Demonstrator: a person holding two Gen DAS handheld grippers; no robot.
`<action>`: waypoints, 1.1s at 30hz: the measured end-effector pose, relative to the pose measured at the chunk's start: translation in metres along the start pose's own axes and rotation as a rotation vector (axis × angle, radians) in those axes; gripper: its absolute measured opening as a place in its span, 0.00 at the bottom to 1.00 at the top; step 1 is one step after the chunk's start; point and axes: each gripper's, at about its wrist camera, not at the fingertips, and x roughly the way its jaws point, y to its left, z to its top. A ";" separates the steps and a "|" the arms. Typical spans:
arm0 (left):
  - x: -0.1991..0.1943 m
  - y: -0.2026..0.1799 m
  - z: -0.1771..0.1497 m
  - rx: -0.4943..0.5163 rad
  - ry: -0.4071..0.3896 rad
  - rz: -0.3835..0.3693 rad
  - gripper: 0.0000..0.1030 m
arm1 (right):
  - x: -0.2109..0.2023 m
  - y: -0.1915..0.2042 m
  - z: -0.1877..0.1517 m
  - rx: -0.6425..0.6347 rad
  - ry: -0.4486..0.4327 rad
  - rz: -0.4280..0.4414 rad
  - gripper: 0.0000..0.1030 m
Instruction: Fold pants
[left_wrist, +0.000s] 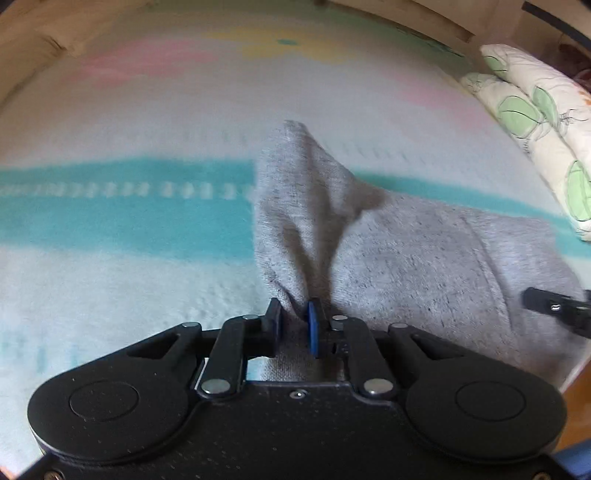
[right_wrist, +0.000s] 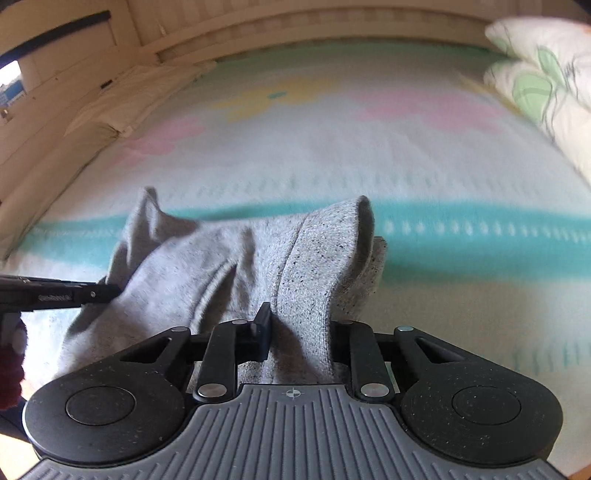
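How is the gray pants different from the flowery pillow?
The gray pants are plain speckled gray; the pillow is white with green shapes. The pants are pinched by the left tool and right tool; nothing holds the pillow. Both are soft and on the blanket.

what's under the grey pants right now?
Under the grey pants lies the pastel blanket, its teal stripe running beneath them. Both the left gripper and right gripper pinch the fabric. Whatever sits directly below the cloth is covered.
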 end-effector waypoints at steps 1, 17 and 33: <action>-0.002 -0.002 -0.001 0.008 -0.012 0.011 0.13 | -0.004 0.001 0.003 -0.002 -0.016 0.001 0.20; -0.040 0.012 0.006 0.030 -0.207 0.060 0.10 | 0.000 0.022 0.037 -0.040 -0.127 0.038 0.15; 0.019 0.052 0.139 -0.035 -0.210 0.148 0.13 | 0.107 0.019 0.141 0.022 -0.107 -0.058 0.26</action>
